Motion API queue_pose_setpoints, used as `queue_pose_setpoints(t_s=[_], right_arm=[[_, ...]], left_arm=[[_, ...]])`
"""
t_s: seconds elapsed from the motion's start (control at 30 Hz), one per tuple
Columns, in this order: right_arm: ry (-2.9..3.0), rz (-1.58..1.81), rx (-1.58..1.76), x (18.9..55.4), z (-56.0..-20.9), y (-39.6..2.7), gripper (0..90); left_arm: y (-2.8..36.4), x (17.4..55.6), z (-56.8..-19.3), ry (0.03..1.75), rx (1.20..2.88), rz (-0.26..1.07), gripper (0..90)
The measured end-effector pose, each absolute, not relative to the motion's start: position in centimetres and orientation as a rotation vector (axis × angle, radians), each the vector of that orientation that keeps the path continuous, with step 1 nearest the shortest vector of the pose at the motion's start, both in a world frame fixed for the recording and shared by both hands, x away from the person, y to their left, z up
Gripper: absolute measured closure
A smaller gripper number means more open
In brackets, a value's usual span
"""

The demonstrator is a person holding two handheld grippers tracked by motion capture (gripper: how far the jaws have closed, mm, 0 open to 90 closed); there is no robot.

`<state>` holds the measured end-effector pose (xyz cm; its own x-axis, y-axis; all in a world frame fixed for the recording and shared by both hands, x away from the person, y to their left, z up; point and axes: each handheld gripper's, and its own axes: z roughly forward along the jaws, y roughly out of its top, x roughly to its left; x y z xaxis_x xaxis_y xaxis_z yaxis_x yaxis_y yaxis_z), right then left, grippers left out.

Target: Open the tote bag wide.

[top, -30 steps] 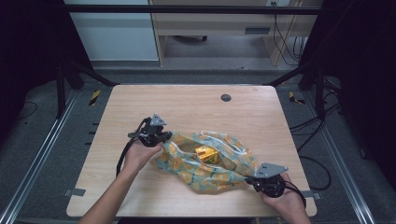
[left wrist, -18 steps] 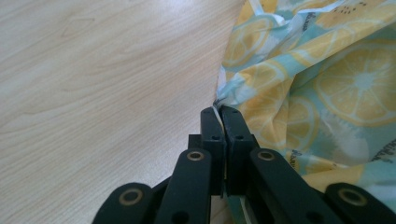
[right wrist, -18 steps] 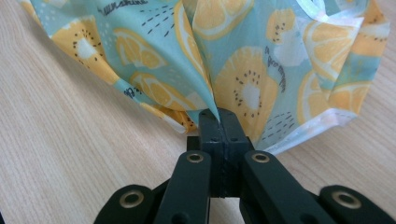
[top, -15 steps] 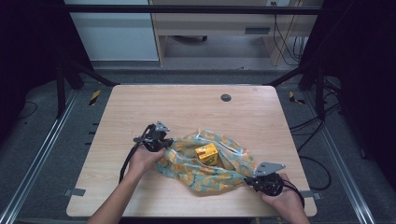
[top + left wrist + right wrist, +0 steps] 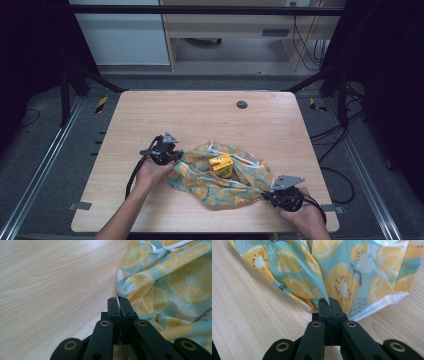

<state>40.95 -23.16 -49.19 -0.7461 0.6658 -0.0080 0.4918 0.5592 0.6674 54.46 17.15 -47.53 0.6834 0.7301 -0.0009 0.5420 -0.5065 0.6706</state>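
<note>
The lemon cloth (image 5: 220, 182) lies on the table (image 5: 200, 115), near its front edge. A yellow box (image 5: 221, 165) sits in the cloth's middle. Left claw (image 5: 172, 156) pinches the cloth's left edge; right claw (image 5: 267, 195) pinches its right corner. Both claws' jaws are pressed together w/ cloth between.

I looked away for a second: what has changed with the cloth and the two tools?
The left tool has sunk toward the table, lowering its corner of the lemon-print cloth, which now sags lower around the yellow box. Both tools remain shut on the cloth; the right tool kept its place.
</note>
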Motion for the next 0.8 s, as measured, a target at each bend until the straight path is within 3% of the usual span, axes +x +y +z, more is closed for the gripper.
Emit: queue_pose_setpoints(t_s=[0.8], right_arm=[[2.519,0.945,0.923,40.42,-48.79,-22.81,90.0]], left_arm=[[17.78,53.64,-47.35,0.948,2.238,0.438,86.9]])
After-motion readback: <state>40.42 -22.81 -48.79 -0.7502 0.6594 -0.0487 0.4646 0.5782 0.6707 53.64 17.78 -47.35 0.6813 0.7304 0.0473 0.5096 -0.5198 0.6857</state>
